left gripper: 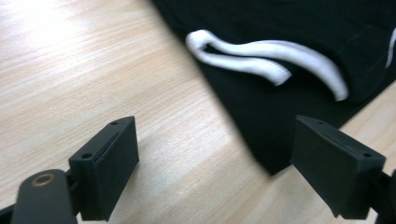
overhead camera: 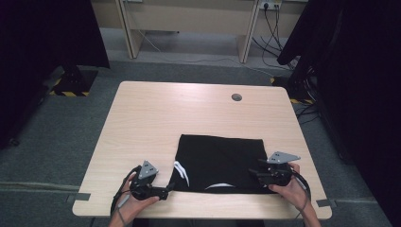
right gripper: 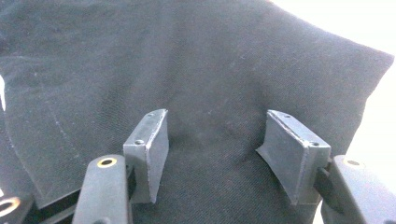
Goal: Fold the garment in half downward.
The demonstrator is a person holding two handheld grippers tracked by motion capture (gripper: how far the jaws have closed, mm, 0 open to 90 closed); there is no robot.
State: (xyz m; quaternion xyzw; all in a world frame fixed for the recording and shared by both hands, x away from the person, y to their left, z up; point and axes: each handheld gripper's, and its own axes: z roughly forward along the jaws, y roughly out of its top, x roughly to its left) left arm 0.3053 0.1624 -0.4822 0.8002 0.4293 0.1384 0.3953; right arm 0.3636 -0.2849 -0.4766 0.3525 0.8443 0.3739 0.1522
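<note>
Jaws of the left gripper (left gripper: 215, 168) are standing wide over bare table (left gripper: 70, 70) beside the black garment (left gripper: 289, 28), gripping nothing; right gripper (right gripper: 212, 154) is hovering open above the cloth.

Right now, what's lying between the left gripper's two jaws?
Bare wooden table, and the corner of the black garment with its white drawstring, in the left gripper view.

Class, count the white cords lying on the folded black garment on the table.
2. One looped white cord lies near the black garment's left edge; another white cord curves along its near edge. More may be hidden in the folds.
</note>
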